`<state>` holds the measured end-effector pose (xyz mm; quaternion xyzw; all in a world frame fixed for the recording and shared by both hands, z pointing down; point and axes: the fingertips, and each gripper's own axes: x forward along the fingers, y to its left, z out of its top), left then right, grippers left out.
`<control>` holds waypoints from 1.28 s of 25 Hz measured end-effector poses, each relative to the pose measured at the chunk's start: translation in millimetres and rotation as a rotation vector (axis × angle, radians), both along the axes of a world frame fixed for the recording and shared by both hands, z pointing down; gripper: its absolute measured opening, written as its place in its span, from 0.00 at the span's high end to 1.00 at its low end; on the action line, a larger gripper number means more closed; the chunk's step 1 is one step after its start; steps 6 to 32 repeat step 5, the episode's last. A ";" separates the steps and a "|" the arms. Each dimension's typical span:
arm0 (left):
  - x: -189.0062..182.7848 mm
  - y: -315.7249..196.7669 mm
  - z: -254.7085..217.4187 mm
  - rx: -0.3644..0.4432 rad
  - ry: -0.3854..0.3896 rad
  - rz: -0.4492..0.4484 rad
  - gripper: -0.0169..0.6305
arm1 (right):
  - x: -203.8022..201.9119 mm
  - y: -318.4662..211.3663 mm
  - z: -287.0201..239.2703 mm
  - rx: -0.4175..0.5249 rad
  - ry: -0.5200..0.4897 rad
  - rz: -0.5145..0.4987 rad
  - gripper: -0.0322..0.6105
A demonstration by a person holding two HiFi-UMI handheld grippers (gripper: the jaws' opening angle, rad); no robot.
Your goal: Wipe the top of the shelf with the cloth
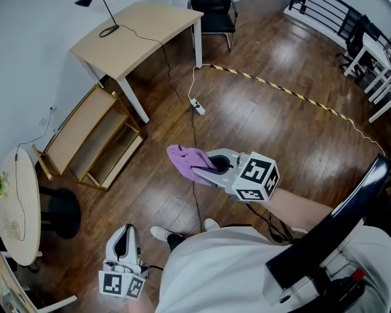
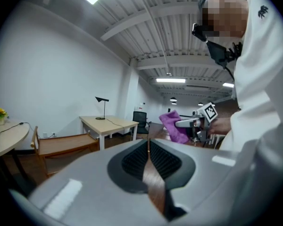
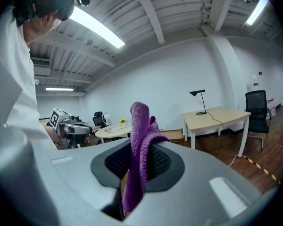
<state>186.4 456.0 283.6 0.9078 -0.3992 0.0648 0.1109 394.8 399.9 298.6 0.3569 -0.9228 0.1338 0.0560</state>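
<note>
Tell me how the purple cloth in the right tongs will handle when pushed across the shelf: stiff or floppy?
Probably floppy: the purple knitted cloth folds over and droops from the right tongs. Likely light, since a pinch holds it. Its looped weave should drag rather than slide on the low wooden shelf.

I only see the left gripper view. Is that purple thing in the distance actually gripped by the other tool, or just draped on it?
Observer: Gripped. The right gripper view shows the right gripper shut on the purple cloth, a fold standing above its jaws.
Operator: Anything on the floor ahead?
Observer: Head view: a white power strip lies on the wood floor near the desk.
Operator: Has wiping begun?
Observer: No. From above, the shelf sits by the wall, and the cloth is held off it, over open floor.
</note>
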 end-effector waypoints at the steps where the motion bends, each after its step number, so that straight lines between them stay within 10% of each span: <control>1: 0.7 0.1 -0.2 0.001 0.000 -0.001 0.92 | 0.7 -0.5 -0.4 0.002 -0.001 -0.001 0.87; 32: 3.0 -1.4 -0.1 0.003 -0.004 -0.006 0.92 | 2.3 -3.1 0.3 0.006 0.000 -0.006 0.87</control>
